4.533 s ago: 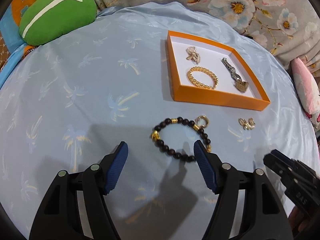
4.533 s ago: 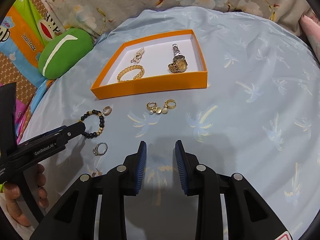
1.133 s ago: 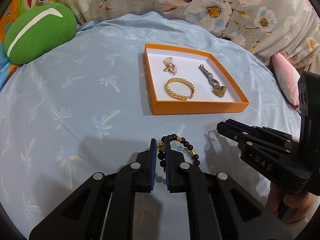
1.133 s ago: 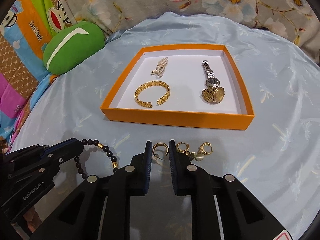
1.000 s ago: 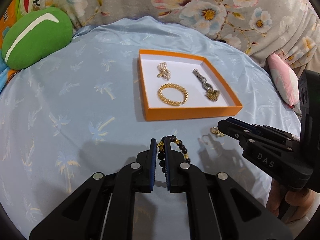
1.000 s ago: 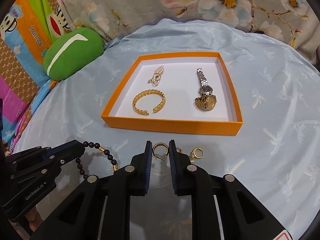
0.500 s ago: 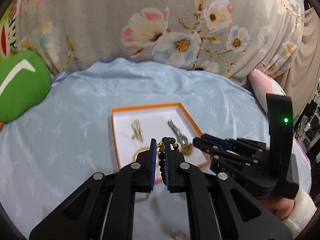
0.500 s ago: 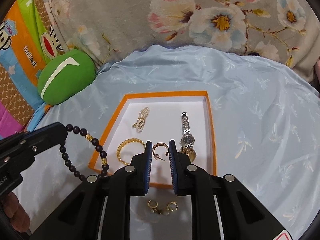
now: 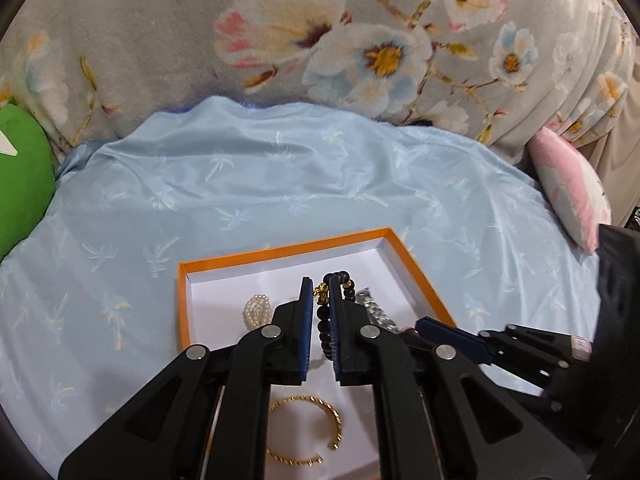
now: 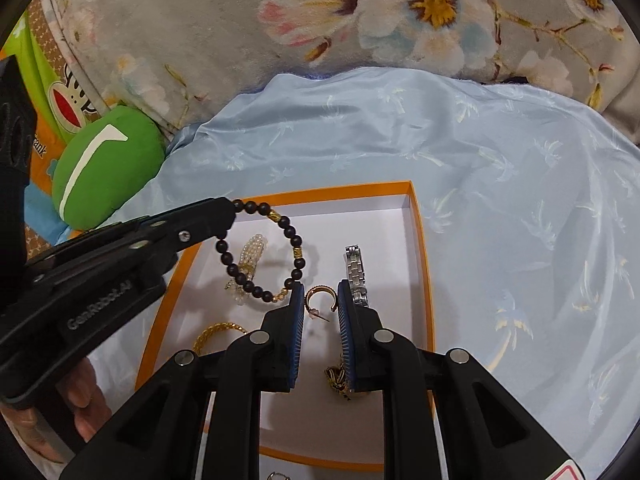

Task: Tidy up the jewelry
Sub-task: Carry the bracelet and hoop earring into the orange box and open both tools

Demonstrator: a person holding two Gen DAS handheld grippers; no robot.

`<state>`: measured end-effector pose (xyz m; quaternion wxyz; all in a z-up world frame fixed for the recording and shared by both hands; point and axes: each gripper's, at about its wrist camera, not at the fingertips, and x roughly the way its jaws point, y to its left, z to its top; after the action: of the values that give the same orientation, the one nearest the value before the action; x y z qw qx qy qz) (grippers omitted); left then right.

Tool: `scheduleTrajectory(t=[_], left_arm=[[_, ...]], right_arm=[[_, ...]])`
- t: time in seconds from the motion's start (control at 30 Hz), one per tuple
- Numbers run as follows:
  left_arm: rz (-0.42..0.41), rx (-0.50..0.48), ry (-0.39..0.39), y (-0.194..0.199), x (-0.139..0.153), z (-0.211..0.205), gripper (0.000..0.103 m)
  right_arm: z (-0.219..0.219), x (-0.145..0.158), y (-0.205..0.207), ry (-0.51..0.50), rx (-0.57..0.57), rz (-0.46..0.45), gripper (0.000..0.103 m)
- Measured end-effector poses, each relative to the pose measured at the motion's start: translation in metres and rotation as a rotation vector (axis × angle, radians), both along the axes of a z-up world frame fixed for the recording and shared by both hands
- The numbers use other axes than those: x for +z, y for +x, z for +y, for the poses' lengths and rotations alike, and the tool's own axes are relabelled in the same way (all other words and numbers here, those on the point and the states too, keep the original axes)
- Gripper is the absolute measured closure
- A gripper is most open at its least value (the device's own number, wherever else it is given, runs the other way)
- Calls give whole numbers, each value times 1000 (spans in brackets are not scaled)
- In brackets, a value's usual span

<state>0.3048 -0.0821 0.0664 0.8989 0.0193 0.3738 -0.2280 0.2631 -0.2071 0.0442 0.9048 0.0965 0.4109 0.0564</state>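
Note:
My left gripper [image 9: 320, 294] is shut on a black bead bracelet [image 9: 325, 328] and holds it over the orange tray [image 9: 280, 252]. In the right wrist view the bracelet [image 10: 262, 256] hangs from that gripper [image 10: 228, 216] above the tray [image 10: 422, 240]. My right gripper [image 10: 320, 296] is shut on a gold hoop earring [image 10: 319, 298] above the tray's white floor. In the tray lie a pearl piece [image 9: 256, 314], a gold bangle [image 9: 304, 436] and a silver and gold watch [image 10: 355, 276].
The tray sits on a light blue cloth [image 9: 280, 184] on a round table. A green cushion [image 10: 104, 164] lies at the left. A pink cushion [image 9: 568, 196] is at the right. A floral fabric [image 9: 320, 40] backs the table. A ring [image 10: 278, 476] lies at the tray's near edge.
Both grippers have moved forward from the cloth to above the tray, each carrying its piece. The bracelet and earring now hang over the tray's floor.

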Motion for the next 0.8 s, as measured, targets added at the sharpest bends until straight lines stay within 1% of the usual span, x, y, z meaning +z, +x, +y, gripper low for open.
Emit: scheduleTrajectory(t=[0.1,0.17,0.3,0.37,0.4,0.53,0.6,0.8], left_arm=[[4,38,23,11,-10,1,93],[2,56,34,15,-13,4,86],[0,91,22,17,-12,16,83],[-7,113,15,16,-10,20,78],[-11,120,12,14,-9,23,77],[-22,143,9,7,-6,31,76],[-12,152,-1,3,-6,36,76],[-9,181,1,-13,-10,47,76]], right_arm=[[4,-5,8,-7,4,7,87],[5,-7,13,-5,4,11,87],[8,-12,18,-6,4,18,87],[10,-14,20,-12,9,19,87],[11,-15,19,-22,10,16,87],[14,-15,16,-36,6,5,86],[13,-15,14,-33,4,5,86],[14,-8,-3,-47,-5,-7,86]])
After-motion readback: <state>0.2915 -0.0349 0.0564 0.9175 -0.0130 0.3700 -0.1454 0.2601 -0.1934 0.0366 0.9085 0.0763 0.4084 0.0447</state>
